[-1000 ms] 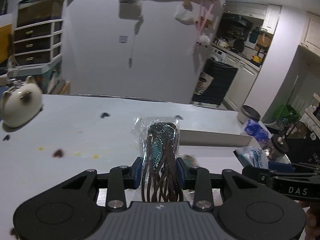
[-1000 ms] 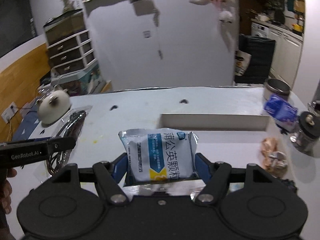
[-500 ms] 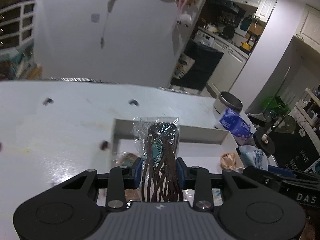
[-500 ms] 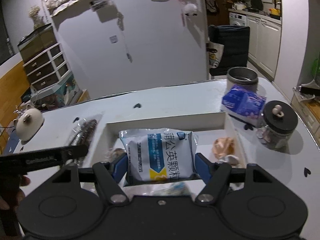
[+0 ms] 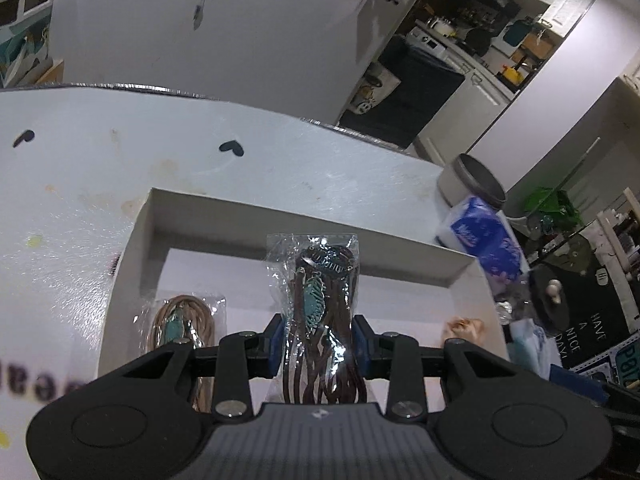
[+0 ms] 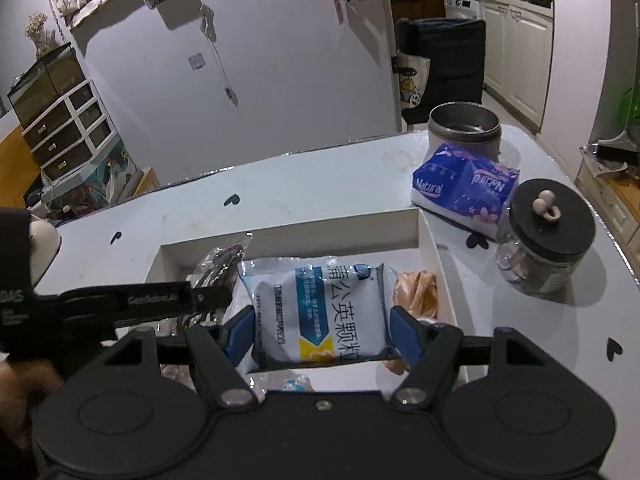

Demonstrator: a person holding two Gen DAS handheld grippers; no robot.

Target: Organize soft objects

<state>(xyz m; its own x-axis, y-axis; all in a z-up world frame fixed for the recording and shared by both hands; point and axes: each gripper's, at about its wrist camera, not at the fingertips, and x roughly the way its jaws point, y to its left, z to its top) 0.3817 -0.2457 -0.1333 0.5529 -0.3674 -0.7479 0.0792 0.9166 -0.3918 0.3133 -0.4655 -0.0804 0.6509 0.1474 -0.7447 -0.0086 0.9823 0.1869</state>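
Observation:
My left gripper [image 5: 318, 340] is shut on a clear bag of dark brown cords [image 5: 326, 320] and holds it above the white box [image 5: 280, 216]. A clear bag of tan cord [image 5: 180, 320] lies in the box's left part. My right gripper [image 6: 320, 328] is shut on a white and blue pouch with Chinese print [image 6: 320, 312], held over the same white box [image 6: 344, 228]. A tan soft item [image 6: 416, 292] lies in the box at the right. The left gripper's finger [image 6: 160, 300] and its bag [image 6: 220, 260] show at the left of the right wrist view.
A blue tissue pack [image 6: 464, 188], a grey metal tin [image 6: 464, 128] and a glass jar with a black lid [image 6: 548, 244] stand right of the box on the white table [image 6: 320, 184]. A white round pot [image 6: 40, 240] sits at the far left.
Both grippers moved right and forward over the white box with their loads. The tan cord bag in the box has come into the left wrist view.

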